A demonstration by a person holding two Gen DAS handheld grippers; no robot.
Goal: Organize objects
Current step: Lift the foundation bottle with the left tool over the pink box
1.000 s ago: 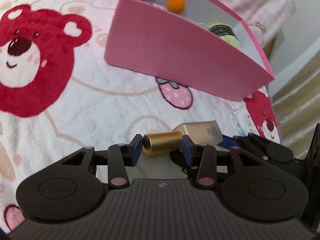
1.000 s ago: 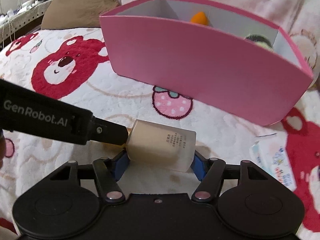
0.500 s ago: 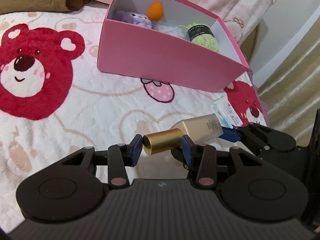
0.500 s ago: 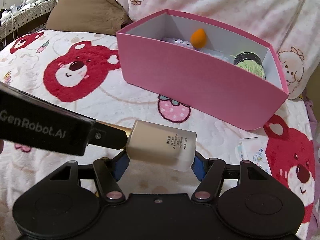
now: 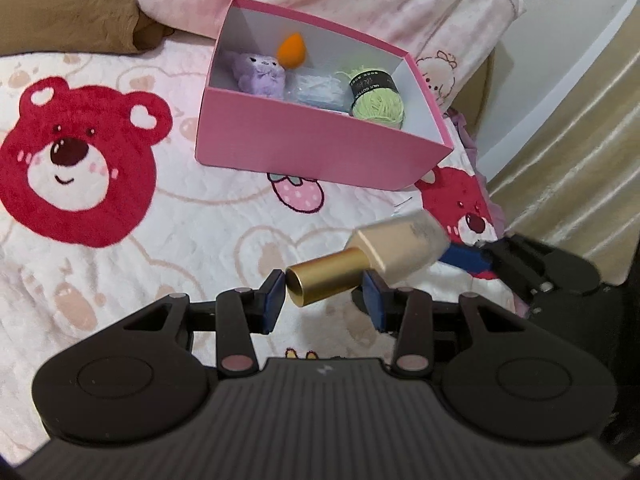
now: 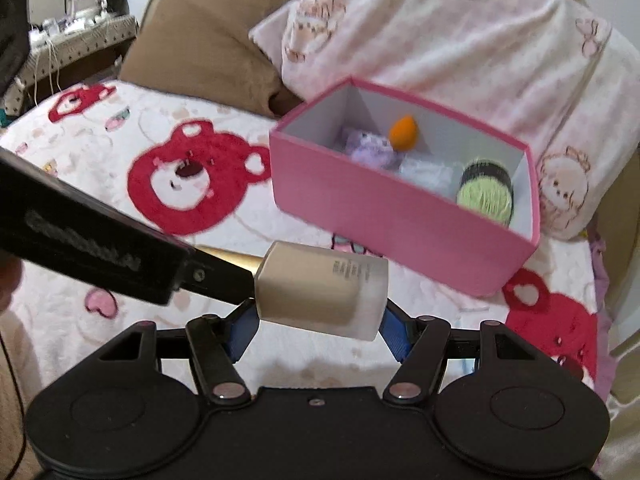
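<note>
A beige foundation bottle (image 6: 322,290) with a gold cap (image 5: 326,282) is held in the air between both grippers. My left gripper (image 5: 325,300) is shut on the gold cap. My right gripper (image 6: 318,330) is shut on the bottle's body (image 5: 400,246). Beyond them, an open pink box (image 5: 316,148) sits on the bed. It holds a purple plush (image 5: 260,74), an orange sponge (image 5: 293,51), a pale blue packet (image 5: 316,90) and a green yarn ball (image 5: 378,104). The box also shows in the right wrist view (image 6: 384,216).
The bed is covered by a white blanket with red bears (image 5: 76,160). A brown pillow (image 6: 204,52) and a pink-print pillow (image 6: 452,36) lie behind the box. The bed's right edge and a beige curtain (image 5: 568,152) are to the right.
Both grippers have risen and pulled back with the bottle, so the box looks smaller and its contents show from above. Both grips are unchanged.
</note>
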